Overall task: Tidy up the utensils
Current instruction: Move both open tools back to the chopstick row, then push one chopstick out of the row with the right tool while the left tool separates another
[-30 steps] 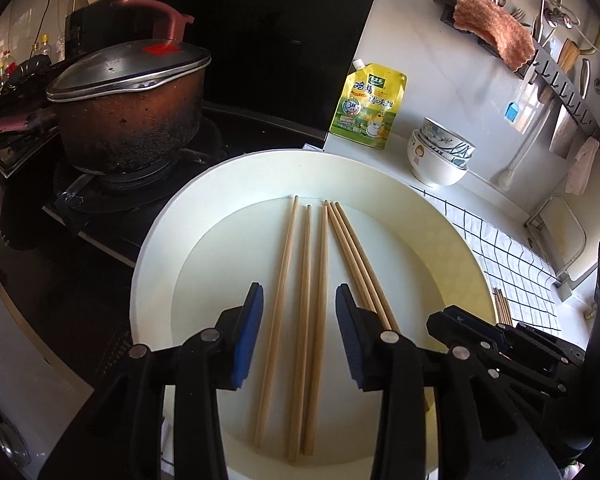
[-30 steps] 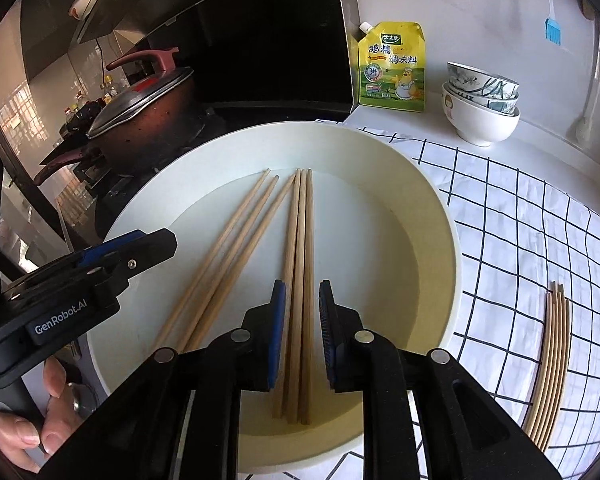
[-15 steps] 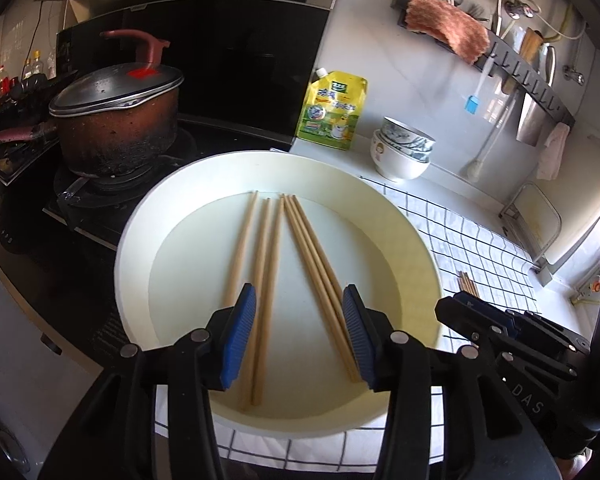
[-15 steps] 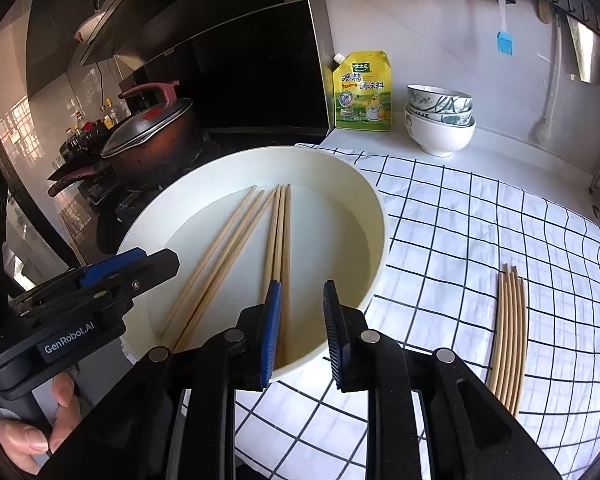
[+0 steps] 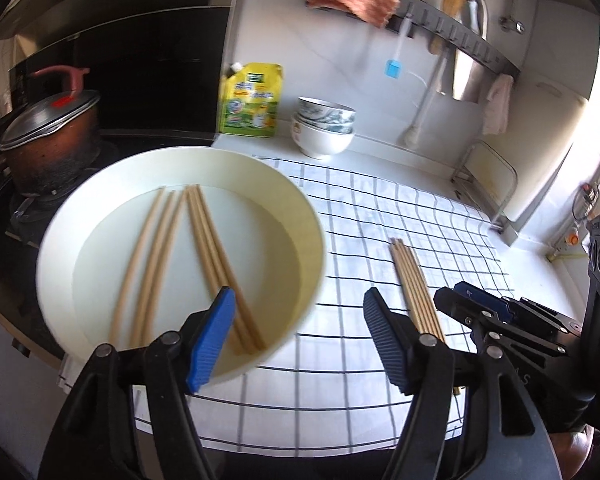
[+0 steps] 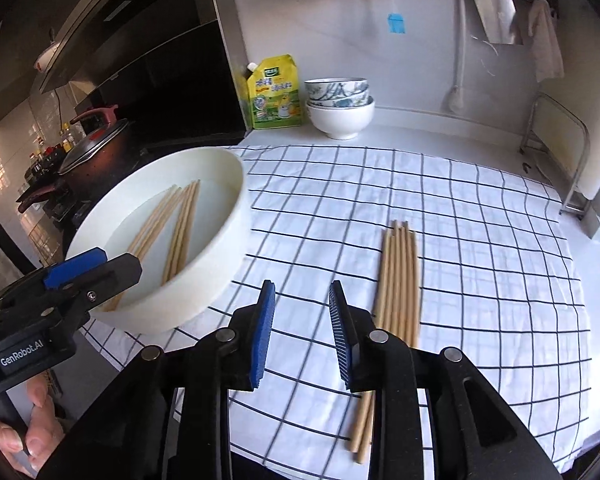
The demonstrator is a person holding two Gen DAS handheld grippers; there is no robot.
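Several wooden chopsticks [image 5: 204,256] lie in a round white basin [image 5: 304,216] at the left of the checked cloth [image 5: 372,216]. A second bundle of chopsticks [image 5: 414,284] lies on the cloth to the right; the right wrist view shows that bundle [image 6: 398,276] and the basin [image 6: 220,248] too. My left gripper [image 5: 298,340] hangs over the basin's near right rim, jaws opening wide, nothing between them. My right gripper [image 6: 302,332] hovers over bare cloth just left of the bundle, jaws opening, empty. The left gripper [image 6: 84,276] also shows there at the left.
A lidded dark pot [image 5: 48,136] sits on the stove at the left. A yellow pouch [image 5: 252,100] and stacked bowls [image 5: 324,128] stand against the back wall. A rail with a cloth and hanging tools [image 5: 400,4] runs above. A hand [image 6: 24,432] grips the left tool.
Both grippers have swung right and drawn back from over the basin toward the cloth. Both have widened, the left much more. The chopsticks in the basin have stayed put.
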